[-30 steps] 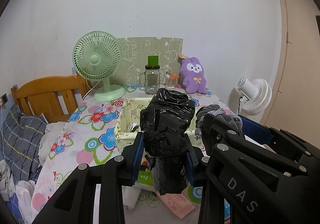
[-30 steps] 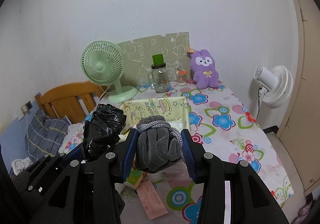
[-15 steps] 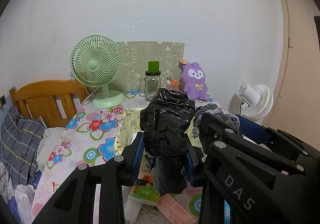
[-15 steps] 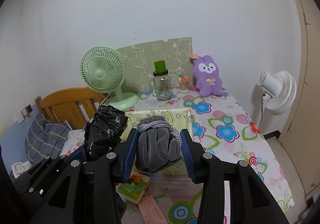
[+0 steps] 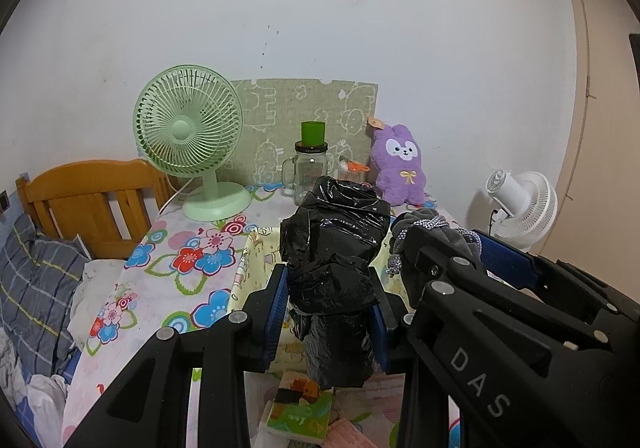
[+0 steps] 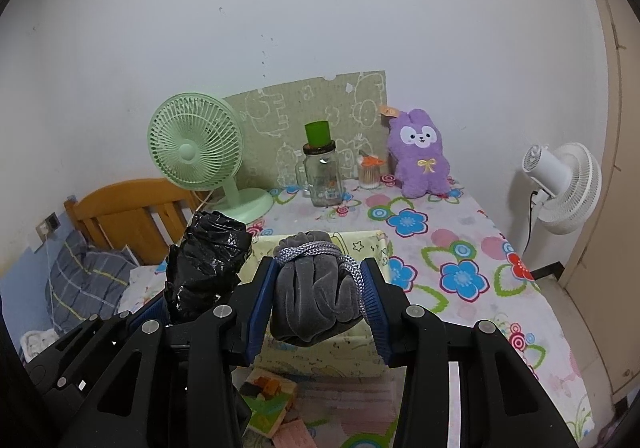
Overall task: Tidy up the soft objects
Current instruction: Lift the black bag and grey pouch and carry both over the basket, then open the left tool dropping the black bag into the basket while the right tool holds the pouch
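Note:
My left gripper [image 5: 329, 308] is shut on a crumpled black plastic bundle [image 5: 334, 252], held upright above the table. The bundle also shows in the right wrist view [image 6: 208, 268]. My right gripper [image 6: 318, 302] is shut on a rolled grey velvet cloth [image 6: 312, 300] tied with a silver-grey cord. It sits just right of the left gripper, and the cloth shows in the left wrist view [image 5: 432, 224]. Both are held over the near edge of a pale yellow fabric bin [image 6: 360, 352] on the flowered tablecloth [image 6: 460, 276].
At the table's back stand a green fan [image 6: 196, 147], a glass jar with a green lid [image 6: 322, 175], a small cup [image 6: 370, 169] and a purple plush rabbit [image 6: 422, 159]. A white fan [image 6: 564, 183] stands right. A wooden headboard [image 5: 92, 199] and bedding lie left. A small box [image 6: 266, 396] and pink papers lie near.
Both grippers, holding their loads, have drawn back and risen slightly; the bin and table appear lower and farther, and the small box near the table's front edge has come into view.

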Available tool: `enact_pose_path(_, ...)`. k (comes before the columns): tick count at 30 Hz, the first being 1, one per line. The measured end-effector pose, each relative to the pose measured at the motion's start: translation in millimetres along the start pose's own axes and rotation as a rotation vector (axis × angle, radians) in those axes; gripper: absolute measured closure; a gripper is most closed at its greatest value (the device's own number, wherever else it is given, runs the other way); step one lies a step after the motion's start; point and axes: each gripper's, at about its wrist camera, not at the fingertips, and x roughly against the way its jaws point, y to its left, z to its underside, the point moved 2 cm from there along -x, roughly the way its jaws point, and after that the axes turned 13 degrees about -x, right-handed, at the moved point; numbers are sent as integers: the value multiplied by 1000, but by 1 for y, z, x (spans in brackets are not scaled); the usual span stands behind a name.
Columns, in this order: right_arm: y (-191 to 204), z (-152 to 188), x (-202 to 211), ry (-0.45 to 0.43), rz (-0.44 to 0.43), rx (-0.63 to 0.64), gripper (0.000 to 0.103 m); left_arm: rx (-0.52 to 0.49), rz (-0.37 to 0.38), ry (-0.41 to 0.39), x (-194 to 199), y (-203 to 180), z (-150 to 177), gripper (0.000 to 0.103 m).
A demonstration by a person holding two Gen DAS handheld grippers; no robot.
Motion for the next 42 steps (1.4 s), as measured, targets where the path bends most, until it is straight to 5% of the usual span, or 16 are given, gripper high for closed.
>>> enact_pose_path(31,-13,-12,-92,49,7,-2,56,20,46,62,-91,10,-3,63)
enact_pose_path(34,-15,-10,-102,64,8,7,56,19,54,83,-99,9,0,53)
enact_pose_path(36,-16,-7,-108,80,12,10,57,4,41,97,-103,8,2,37)
enact_pose_path(42,-16,2,-124,119,14,20,57,-13,35,139,-114,10,8,24)
